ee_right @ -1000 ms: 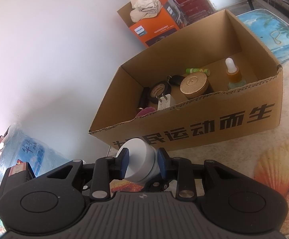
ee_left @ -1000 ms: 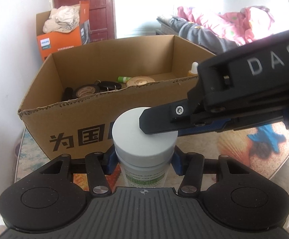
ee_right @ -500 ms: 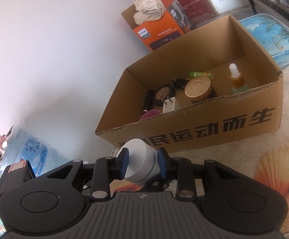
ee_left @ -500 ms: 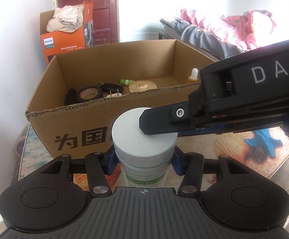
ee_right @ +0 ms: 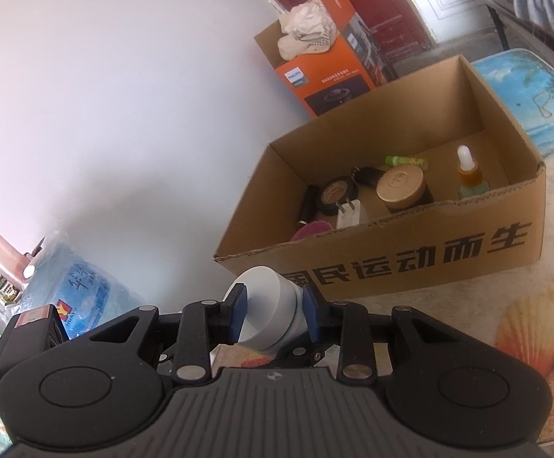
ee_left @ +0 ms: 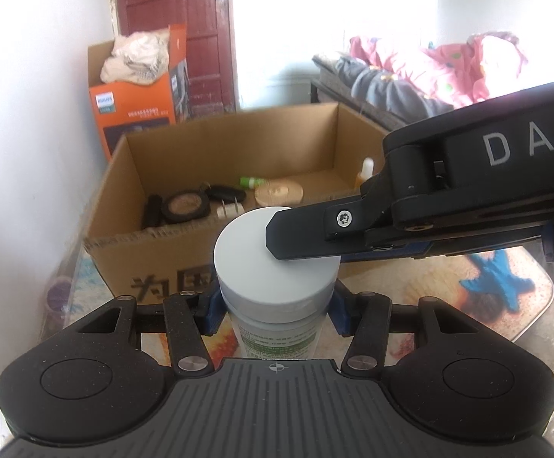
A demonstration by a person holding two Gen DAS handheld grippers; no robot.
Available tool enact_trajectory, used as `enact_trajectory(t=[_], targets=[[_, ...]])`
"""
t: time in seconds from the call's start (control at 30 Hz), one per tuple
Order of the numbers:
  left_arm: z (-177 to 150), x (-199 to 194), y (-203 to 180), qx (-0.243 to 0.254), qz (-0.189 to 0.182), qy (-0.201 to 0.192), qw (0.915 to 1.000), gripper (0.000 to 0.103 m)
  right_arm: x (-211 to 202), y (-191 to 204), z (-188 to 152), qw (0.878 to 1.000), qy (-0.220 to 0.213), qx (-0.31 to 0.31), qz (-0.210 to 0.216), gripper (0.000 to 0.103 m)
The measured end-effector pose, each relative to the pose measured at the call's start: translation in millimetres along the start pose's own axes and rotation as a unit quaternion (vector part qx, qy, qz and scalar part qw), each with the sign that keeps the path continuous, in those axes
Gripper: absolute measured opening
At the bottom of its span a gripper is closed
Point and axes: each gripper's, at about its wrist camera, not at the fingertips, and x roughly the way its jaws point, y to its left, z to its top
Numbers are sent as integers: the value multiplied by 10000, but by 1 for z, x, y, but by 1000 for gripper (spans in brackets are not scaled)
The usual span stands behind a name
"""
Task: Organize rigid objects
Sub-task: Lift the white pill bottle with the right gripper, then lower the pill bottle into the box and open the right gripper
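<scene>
A white bottle (ee_left: 250, 267) with a pale grey cap and a green label stands upright between my two grippers. My left gripper (ee_left: 276, 307) is shut on its body just under the cap. One finger (ee_left: 307, 236) of the other gripper lies across the cap from the right. In the right wrist view my right gripper (ee_right: 273, 313) is shut on the cap (ee_right: 265, 305) with its blue pads on both sides. Just beyond stands an open cardboard box (ee_right: 391, 267). It holds a gold-lidded jar (ee_right: 399, 185), a dropper bottle (ee_right: 467, 175), a black compact (ee_right: 334, 194), a white plug (ee_right: 349, 213) and a green tube (ee_right: 405, 160).
The box rests on a tabletop (ee_right: 525, 316) with a seashell print. An orange carton (ee_left: 132, 114) topped with cloth stands behind it by a red door (ee_left: 174, 11). A blue water jug (ee_right: 82, 282) sits at the left by the white wall. A bed (ee_left: 448, 68) lies at the right.
Both grippers have risen together with the bottle held between them. The cardboard box now sits lower in both views, and more of its inside shows.
</scene>
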Motion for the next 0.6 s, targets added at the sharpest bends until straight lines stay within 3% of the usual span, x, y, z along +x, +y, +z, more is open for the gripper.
enact_trajectory(t=[0.2,0.37,0.6], targets=[[35,-28,0,164,-11,-508,9986,52,-30,32,26,9975,-427,-549,129,35],[82,-31,-3,344,-139,-882,9954,52,-48,51,69,9914,-786,-1043,41,36],[148,31,-3,89,-1050,-454,9934,52,-43,18,138,9916,-759,-999,-326,36]])
